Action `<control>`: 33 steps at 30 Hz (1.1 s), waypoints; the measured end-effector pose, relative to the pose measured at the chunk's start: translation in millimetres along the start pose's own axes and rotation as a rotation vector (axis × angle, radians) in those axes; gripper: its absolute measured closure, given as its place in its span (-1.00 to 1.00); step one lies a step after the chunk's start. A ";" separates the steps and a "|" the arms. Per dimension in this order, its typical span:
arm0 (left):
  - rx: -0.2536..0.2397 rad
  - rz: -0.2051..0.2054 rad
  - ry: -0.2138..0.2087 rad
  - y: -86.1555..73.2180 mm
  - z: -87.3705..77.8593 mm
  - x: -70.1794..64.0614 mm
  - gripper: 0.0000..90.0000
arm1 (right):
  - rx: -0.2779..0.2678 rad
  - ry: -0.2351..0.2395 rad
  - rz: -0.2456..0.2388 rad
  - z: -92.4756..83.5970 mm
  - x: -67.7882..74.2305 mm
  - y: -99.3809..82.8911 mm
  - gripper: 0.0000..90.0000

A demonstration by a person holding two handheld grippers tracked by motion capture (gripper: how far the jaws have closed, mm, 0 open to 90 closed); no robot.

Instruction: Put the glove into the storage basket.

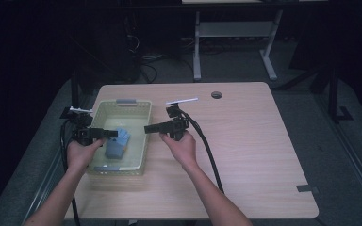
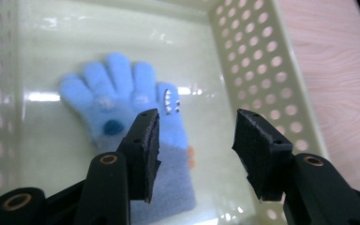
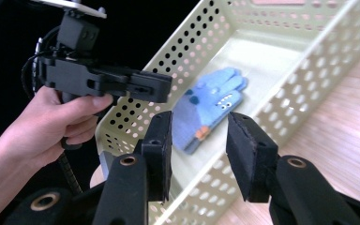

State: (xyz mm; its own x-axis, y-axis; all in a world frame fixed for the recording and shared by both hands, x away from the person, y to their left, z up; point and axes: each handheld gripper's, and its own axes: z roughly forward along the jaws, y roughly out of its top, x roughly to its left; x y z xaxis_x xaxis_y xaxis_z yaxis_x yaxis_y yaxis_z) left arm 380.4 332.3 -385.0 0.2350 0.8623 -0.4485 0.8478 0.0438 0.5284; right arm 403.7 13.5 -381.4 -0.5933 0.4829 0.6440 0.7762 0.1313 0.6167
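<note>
Two grippers, left gripper [image 2: 197,150] jaws apart above blue glove [image 2: 131,112] in perforated basket [image 2: 262,61], right gripper [image 3: 199,154] likewise open, empty, beside basket rim.

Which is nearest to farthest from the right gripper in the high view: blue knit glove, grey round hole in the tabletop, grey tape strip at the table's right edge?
From the right gripper:
1. Blue knit glove, just to its left, inside the pale green perforated plastic basket.
2. Grey round hole, toward the table's far side, to the right.
3. Grey tape strip, at the near right edge.
</note>
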 end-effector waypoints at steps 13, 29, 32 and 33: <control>-0.073 0.018 -0.119 1.4 1.8 -16.3 -0.09 | -0.030 -0.008 0.001 -31.3 -14.9 -4.0 0.25; -0.101 0.102 -0.213 2.9 7.6 -53.4 -0.33 | -0.092 -0.032 0.042 -73.3 -32.3 -15.8 0.14; -0.106 0.106 -0.219 3.2 8.4 -57.4 -0.34 | -0.103 -0.032 0.046 -78.1 -35.2 -17.9 0.13; -0.104 0.110 -0.223 3.6 9.1 -60.5 -0.34 | -0.104 -0.038 0.053 -83.1 -36.8 -19.2 0.12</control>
State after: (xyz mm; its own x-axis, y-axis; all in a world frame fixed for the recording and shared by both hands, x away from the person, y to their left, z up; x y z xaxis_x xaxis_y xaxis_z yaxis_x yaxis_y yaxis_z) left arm 373.5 275.8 -362.6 0.4316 0.7329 -0.5259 0.7609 0.0173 0.6486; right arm 392.9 -78.7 -379.3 -0.5420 0.5195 0.6606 0.7788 0.0150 0.6271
